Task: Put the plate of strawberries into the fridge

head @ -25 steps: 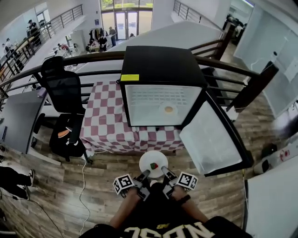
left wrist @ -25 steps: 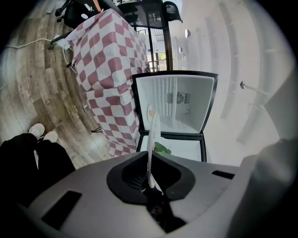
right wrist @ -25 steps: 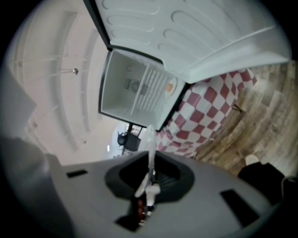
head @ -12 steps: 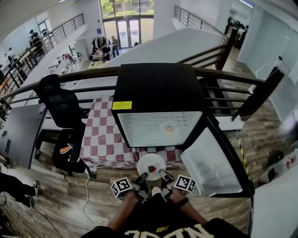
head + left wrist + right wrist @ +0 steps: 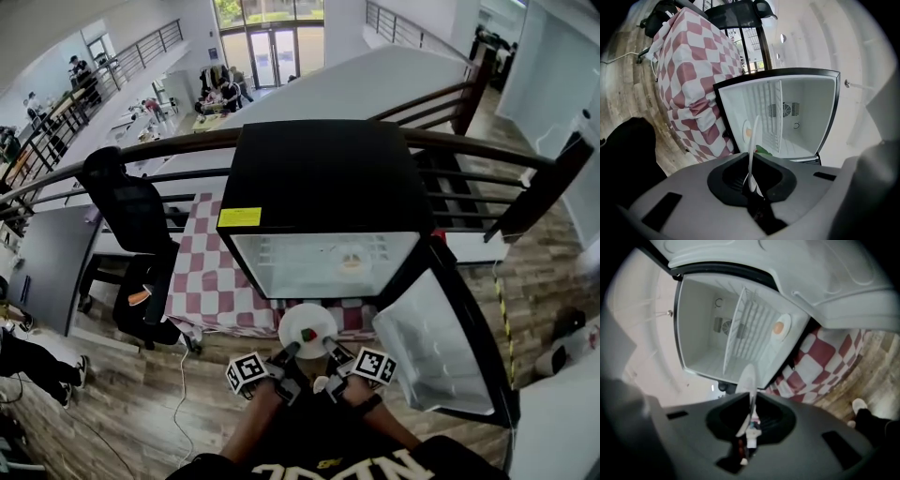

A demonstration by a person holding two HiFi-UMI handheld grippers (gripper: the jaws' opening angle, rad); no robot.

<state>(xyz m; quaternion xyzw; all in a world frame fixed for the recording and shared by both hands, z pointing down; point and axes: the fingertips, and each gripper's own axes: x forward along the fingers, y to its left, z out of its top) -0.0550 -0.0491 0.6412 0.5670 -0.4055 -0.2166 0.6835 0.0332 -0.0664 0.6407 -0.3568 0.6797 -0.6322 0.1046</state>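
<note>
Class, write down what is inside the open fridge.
A wire shelf and, beneath it, a small plate holding something orange. The plate of strawberries hides a strip of the fridge interior.

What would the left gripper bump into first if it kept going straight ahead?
Most likely the open fridge. The left gripper, shut on the plate, points into its white inside, about at the wire shelf. Nothing else shows in between, though depth is hard to judge.

A red-and-white checkered cloth (image 5: 211, 272) is draping over the tabletop at centre left. A black office chair (image 5: 127, 202) is standing just beside it, further left. A dark railing (image 5: 169, 145) is running behind both. A white cable (image 5: 180, 384) is trailing over the plank floor (image 5: 103, 403) at lower left. People (image 5: 220, 92) are gathering at the top, perhaps around tables.
</note>
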